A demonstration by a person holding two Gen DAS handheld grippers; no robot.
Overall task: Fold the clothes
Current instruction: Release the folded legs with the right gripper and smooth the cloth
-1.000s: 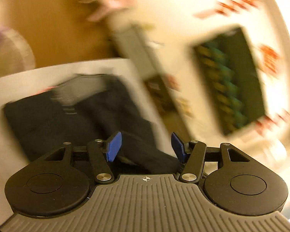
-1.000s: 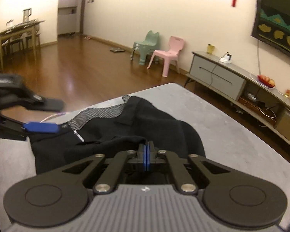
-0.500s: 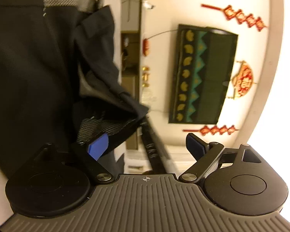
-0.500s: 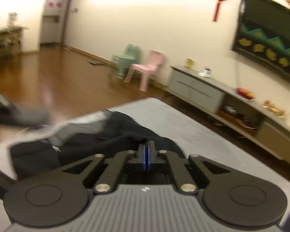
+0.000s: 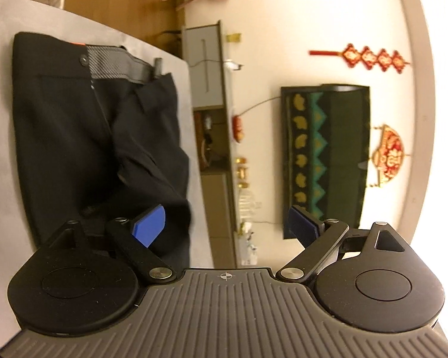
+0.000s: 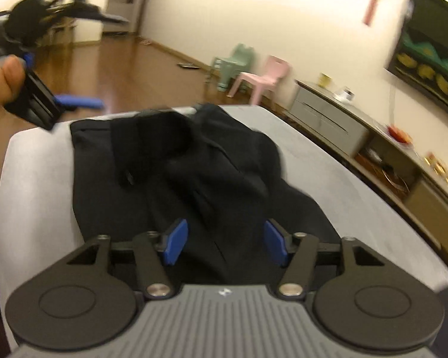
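Left wrist view shows the left gripper [image 5: 224, 223] with its fingers [image 5: 149, 225] spread wide and nothing between them; we find it clear of the cloth, turned on its side above the worktop [image 5: 3, 137]. The black trousers [image 5: 74, 137] lie on that grey worktop, waistband [image 5: 116, 65] at the far end with its patterned lining exposed, and one side bunched and spilling toward the worktop's edge.

Right wrist view shows the right gripper [image 6: 224, 246] likewise parted, fingers [image 6: 174, 246] either side of the near hem with no cloth pinched. The left gripper [image 6: 38, 101] is visible there too, raised off to the far left and blurred. From this side the trousers [image 6: 170, 179] are humped in the middle, with a raised ridge running toward the right edge.

We judge the step in hand to be a re-grip before the next fold. Recommendations:
- Flatten the humped section first; a fold over it would likely trap creases.
- Take the waistband corner with the left fingers and the hem with the right, gripping both layers of fabric, not the top one alone.
- Draw the overhanging side back onto the worktop before lifting, as it could otherwise drag the garment off.

We cannot tell how many layers lie under the ridge.
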